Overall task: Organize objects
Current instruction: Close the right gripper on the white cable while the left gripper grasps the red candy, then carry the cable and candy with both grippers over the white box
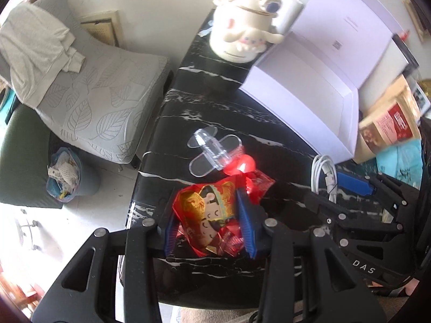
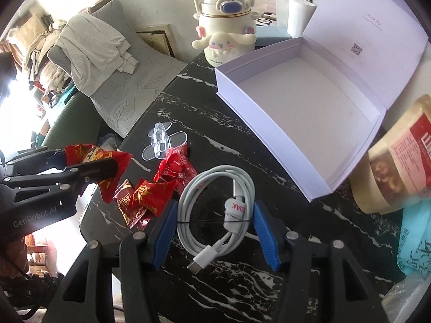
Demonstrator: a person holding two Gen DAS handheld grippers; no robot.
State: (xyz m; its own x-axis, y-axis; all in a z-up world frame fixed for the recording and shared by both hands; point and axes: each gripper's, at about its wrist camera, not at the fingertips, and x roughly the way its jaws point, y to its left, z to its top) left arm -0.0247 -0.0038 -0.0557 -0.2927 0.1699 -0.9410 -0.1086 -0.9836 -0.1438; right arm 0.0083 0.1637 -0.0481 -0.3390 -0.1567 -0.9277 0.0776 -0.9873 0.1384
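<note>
My left gripper (image 1: 208, 216) is shut on a red and gold snack packet (image 1: 210, 210), held just above the black marble table (image 1: 215, 99); it also shows in the right wrist view (image 2: 91, 167). My right gripper (image 2: 215, 223) is open, its blue fingers on either side of a coiled white USB cable (image 2: 215, 210) lying on the table. More red snack packets (image 2: 150, 196) and a clear plastic holder (image 2: 164, 140) lie left of the cable. An open, empty white box (image 2: 304, 99) sits at the back right.
A cream Cinnamoroll kettle (image 2: 223, 27) stands behind the box. A brown and red food bag (image 2: 398, 161) and a teal bag (image 2: 414, 239) lie at the right. A grey cushioned chair (image 1: 102, 94) and a bin (image 1: 64, 175) are left of the table edge.
</note>
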